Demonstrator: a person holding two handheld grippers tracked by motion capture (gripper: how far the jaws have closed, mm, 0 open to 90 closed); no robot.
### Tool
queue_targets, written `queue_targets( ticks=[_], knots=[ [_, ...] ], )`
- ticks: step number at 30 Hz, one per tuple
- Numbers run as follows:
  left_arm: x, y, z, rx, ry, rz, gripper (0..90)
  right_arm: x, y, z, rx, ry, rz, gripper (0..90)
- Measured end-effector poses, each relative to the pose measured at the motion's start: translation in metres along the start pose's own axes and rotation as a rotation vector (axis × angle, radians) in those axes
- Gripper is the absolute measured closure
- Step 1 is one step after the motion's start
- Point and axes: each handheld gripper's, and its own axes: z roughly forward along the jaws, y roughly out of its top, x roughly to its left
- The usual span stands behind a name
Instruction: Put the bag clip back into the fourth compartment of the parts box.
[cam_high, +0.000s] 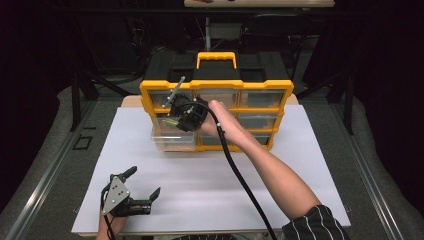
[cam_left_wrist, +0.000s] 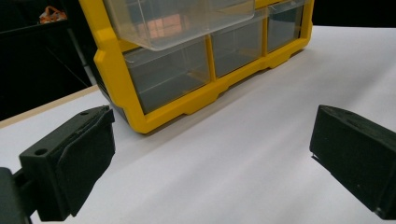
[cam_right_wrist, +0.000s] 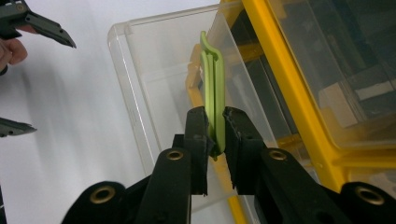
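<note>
**A:** ok, high view first. The yellow organizer (cam_high: 216, 107) with clear drawers stands at the far end of the white tabletop (cam_high: 200, 190), black handle section on top. One clear drawer (cam_high: 172, 139) on its lower left is pulled out toward the person. The right gripper (cam_high: 181, 120) is up against the front of the organizer just above that open drawer, with the forearm coming in from the bottom right and the cable trailing back along it. There's a hint of green at its tip, too small to read from up there.

**B:** and the left one?

**A:** the left gripper (cam_high: 145, 187) sits near the front left corner of the tabletop, well apart from the organizer, jaws spread wide, nothing in them.

**B:** left gripper view agrees?

**A:** yep. Both black jaws stand far apart at the edges of the frame with bare white tabletop between them. Farther off is the organizer's lower corner (cam_left_wrist: 140, 119), and the pulled-out drawer (cam_left_wrist: 173, 23) sticks out over the row below it.

**B:** so what's the green bit?

**A:** right gripper view clears that up. The right gripper (cam_right_wrist: 215, 140) is clamped narrow on a flat light green plastic piece (cam_right_wrist: 213, 88), pinched near its lower end. The piece stands on edge and reaches out over the open clear drawer (cam_right_wrist: 154, 70), right next to the yellow frame (cam_right_wrist: 289, 79). Can't tell if it touches the drawer wall. The other gripper's jaw tips show at the far left edge.
</note>
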Motion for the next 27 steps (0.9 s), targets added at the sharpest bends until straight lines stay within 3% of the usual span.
queue_targets(
  ticks=[2, 7, 10, 13, 19, 27],
  knots=[
    [0.0, 0.0, 0.0, 0.001, -0.001, 0.0, 0.4, 0.0, -0.001, 0.001, -0.005, 0.004, 0.012, 66.6],
    [0.001, -0.001, -0.001, 0.001, 0.003, -0.004, 0.4, -0.001, -0.008, -0.004, -0.041, 0.003, 0.049, 47.5],
    [0.0, 0.0, -0.001, 0.001, 0.0, 0.001, 0.4, -0.001, -0.016, -0.01, -0.065, 0.012, 0.075, 25.1],
    [0.0, 0.0, 0.0, 0.002, 0.001, -0.002, 0.4, -0.001, -0.024, -0.014, -0.069, 0.016, 0.084, 13.8],
    [-0.001, 0.0, 0.0, 0.001, -0.002, 0.002, 0.4, -0.002, -0.04, -0.022, -0.092, 0.005, 0.095, 3.8],
    [0.0, 0.0, 0.0, 0.0, 0.0, 0.001, 0.4, -0.001, -0.06, -0.029, -0.109, -0.014, 0.125, 1.1]
  ],
)
